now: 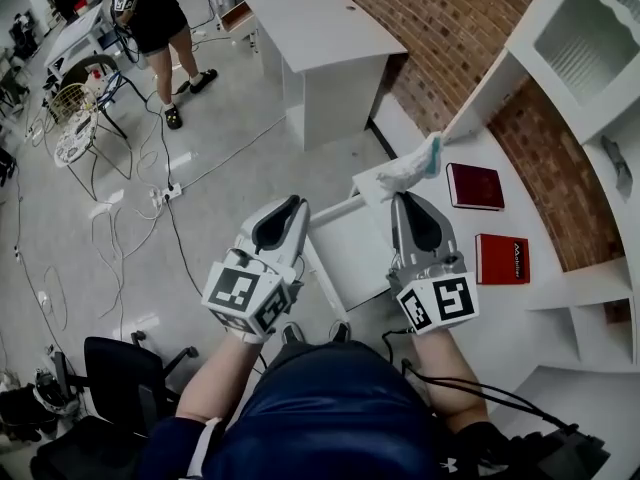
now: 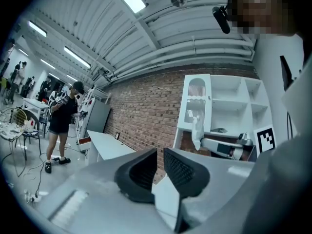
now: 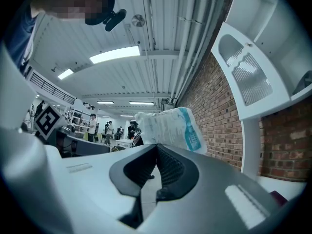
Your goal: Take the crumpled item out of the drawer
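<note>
The crumpled item [image 1: 410, 168] is a white packet with teal print. My right gripper [image 1: 404, 198] is shut on its lower edge and holds it up above the open white drawer [image 1: 350, 253]. In the right gripper view the packet [image 3: 168, 128] sticks up from the closed pads of that gripper [image 3: 156, 147]. My left gripper [image 1: 292, 206] hangs left of the drawer and touches nothing. In the left gripper view its jaws [image 2: 160, 152] stand a narrow slit apart with nothing between them, and the packet [image 2: 196, 130] shows far off.
Two red books [image 1: 475, 185] [image 1: 502, 258] lie on the white desk top right of the drawer. A white cabinet [image 1: 590, 38] stands against the brick wall. A white table [image 1: 320, 28], a standing person [image 1: 160, 18], floor cables [image 1: 165, 193] and a black chair [image 1: 120, 378] lie around.
</note>
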`<state>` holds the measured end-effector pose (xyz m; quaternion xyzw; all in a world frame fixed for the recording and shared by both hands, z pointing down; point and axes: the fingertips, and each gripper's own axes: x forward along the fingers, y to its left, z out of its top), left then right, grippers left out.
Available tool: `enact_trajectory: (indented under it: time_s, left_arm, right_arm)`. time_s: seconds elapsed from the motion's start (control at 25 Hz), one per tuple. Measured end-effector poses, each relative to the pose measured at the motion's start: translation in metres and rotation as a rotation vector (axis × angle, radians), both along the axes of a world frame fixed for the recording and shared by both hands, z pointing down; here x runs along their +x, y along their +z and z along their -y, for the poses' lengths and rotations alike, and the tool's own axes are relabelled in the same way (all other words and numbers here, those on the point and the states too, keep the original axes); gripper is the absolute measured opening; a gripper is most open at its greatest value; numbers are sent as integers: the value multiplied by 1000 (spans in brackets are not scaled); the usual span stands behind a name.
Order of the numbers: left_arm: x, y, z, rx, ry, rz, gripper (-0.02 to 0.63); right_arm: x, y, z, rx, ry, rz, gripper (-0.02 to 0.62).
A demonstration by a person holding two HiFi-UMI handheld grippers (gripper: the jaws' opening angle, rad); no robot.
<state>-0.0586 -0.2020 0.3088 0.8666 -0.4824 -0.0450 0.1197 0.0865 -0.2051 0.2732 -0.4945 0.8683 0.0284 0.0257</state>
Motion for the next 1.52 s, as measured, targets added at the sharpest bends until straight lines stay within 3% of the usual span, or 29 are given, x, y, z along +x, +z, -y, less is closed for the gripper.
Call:
enact_trajectory:
  time_s: [1.52]
  left_arm:
    - [7,21,-2,-35,29,4,48]
  right_arm:
    - [2,6,2,-18,-1,23,5]
